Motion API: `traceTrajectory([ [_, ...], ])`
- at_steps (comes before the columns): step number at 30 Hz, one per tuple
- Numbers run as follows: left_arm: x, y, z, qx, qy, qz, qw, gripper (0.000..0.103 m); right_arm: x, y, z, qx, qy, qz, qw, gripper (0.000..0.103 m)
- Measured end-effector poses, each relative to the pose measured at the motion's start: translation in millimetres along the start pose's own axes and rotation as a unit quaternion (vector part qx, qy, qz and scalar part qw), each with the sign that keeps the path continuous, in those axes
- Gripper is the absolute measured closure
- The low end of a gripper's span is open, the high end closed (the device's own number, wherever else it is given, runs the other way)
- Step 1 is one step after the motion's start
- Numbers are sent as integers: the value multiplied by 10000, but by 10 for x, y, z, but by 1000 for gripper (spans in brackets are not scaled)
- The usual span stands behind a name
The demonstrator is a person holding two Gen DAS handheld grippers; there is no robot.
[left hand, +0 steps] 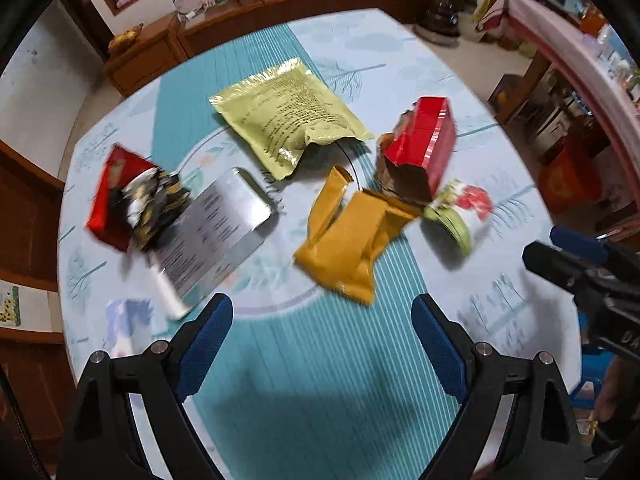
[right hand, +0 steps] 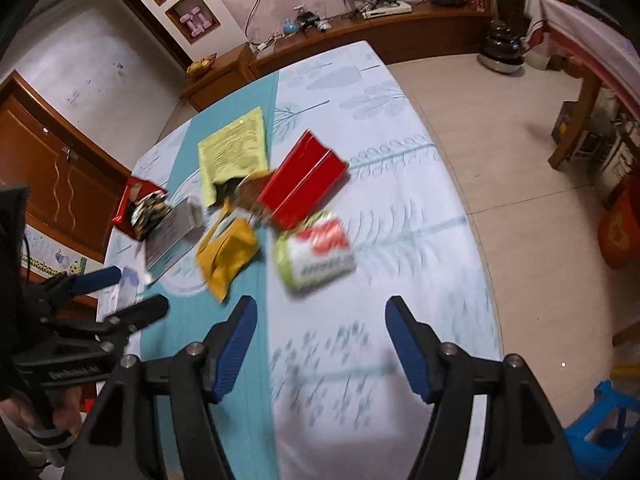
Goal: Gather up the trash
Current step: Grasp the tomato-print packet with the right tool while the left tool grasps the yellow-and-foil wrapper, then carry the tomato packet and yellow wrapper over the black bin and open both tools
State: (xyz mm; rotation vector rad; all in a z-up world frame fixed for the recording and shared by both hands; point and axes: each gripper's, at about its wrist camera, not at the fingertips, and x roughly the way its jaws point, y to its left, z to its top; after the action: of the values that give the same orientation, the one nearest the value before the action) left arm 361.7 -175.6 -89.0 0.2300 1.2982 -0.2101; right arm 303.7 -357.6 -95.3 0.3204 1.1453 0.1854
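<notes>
We see even indoor light in both fisheye views, edges bowed and corners black. Motion blur smears the wrappers (left hand: 352,240) at mid-frame; a soft shadow falls on the tablecloth (left hand: 320,408) at the left view's lower centre.

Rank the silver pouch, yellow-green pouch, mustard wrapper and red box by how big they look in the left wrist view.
1. Yellow-green pouch
2. Silver pouch, a close second
3. Mustard wrapper
4. Red box

The box lies farther from the camera, so its last place is unsure.
</notes>
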Motion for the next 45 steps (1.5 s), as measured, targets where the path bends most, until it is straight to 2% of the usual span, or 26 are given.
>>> traceTrajectory([
  [6, 394, -31, 266, 52, 300, 151, 9994, 13, 388, -71, 352, -246, 332, 295, 9987, 36],
  [13, 651, -79, 378, 170, 572, 103, 9982, 14, 699, -14, 395, -660, 679, 410, 9947, 36],
  [15, 711, -80, 389, 120, 644, 24, 9978, 25, 708, 1, 381, -753, 614, 493, 9941, 36],
  [16, 743, -74, 382, 90, 709, -38, 9974, 38, 717, 4, 382, -782, 631, 514, 9936, 37],
  [17, 767, -66, 369, 32, 771, -129, 9969, 43, 713, 8, 383, -811, 605, 528, 9935, 40],
  [18, 761, -50, 361, -59, 738, -194, 9971, 46, 722, 12, 389, -818, 613, 555, 9932, 47],
  [19, 770, -29, 354, -119, 759, -238, 9968, 53, 724, 9, 392, -820, 631, 582, 9929, 47],
  [20, 767, -10, 347, -206, 764, -366, 9962, 69, 719, 8, 396, -830, 632, 615, 9926, 47],
  [22, 760, 4, 332, -267, 774, -348, 9960, 88, 715, 13, 389, -859, 667, 669, 9918, 48],
  [27, 716, -1, 175, -370, 807, -390, 9953, 91, 614, 56, 307, -937, 562, 780, 9909, 49],
  [34, 464, 67, -134, -470, 613, -582, 9953, 91, 432, 118, 175, -801, 421, 903, 9918, 49],
  [41, 73, 167, -471, -520, 271, -828, 9948, 91, 179, 318, -34, -753, 205, 889, 9930, 49],
  [45, -247, 287, -776, -436, 77, -1072, 9932, 91, -39, 520, -249, -690, -43, 815, 9943, 49],
])
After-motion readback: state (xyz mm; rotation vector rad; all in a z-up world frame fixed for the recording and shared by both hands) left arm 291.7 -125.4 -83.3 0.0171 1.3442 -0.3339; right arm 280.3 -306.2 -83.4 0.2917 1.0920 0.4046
